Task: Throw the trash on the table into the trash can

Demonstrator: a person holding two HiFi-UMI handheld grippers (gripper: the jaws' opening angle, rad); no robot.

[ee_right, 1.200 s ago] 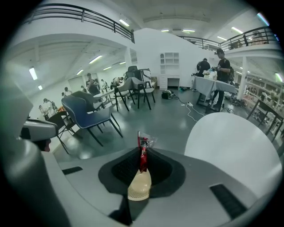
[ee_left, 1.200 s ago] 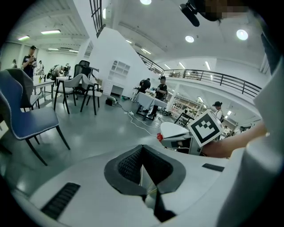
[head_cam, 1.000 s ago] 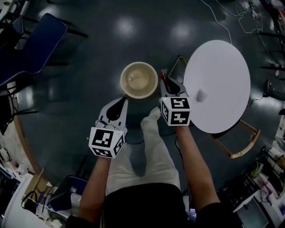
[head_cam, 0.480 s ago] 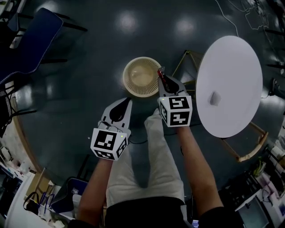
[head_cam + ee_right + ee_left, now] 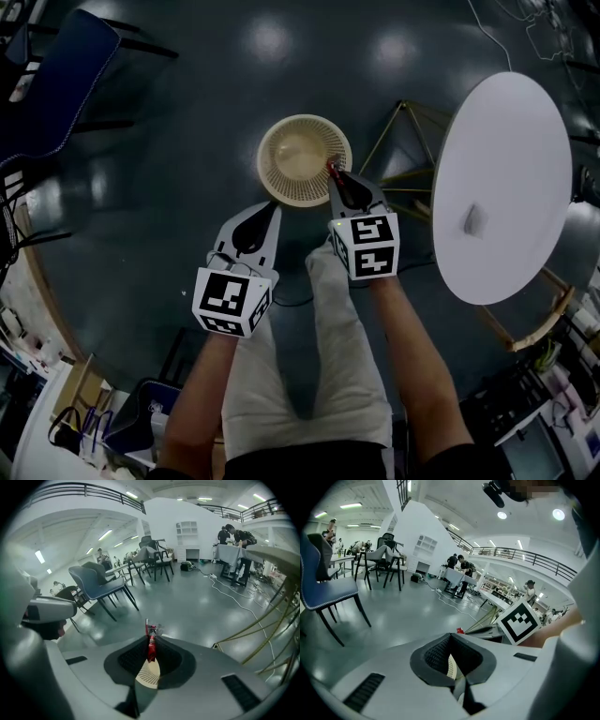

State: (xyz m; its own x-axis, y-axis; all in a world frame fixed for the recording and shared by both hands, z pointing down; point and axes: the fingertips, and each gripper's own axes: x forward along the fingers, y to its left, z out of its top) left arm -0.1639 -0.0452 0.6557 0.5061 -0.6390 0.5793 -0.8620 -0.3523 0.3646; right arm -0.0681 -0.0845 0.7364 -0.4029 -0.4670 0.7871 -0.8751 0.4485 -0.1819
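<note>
The red wrapper (image 5: pixel 151 641) is pinched between the jaws of the right gripper (image 5: pixel 334 178), which hangs over the near rim of the beige trash can (image 5: pixel 266 155) on the floor. The left gripper (image 5: pixel 270 212) hangs beside it, jaws together and empty. A small pale scrap (image 5: pixel 473 220) lies on the round white table (image 5: pixel 511 131), toward its near edge.

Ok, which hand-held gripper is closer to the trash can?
Right. The right hand-held gripper, pinching a red wrapper, is at the trash can rim; the left hand-held gripper sits just short of it.
</note>
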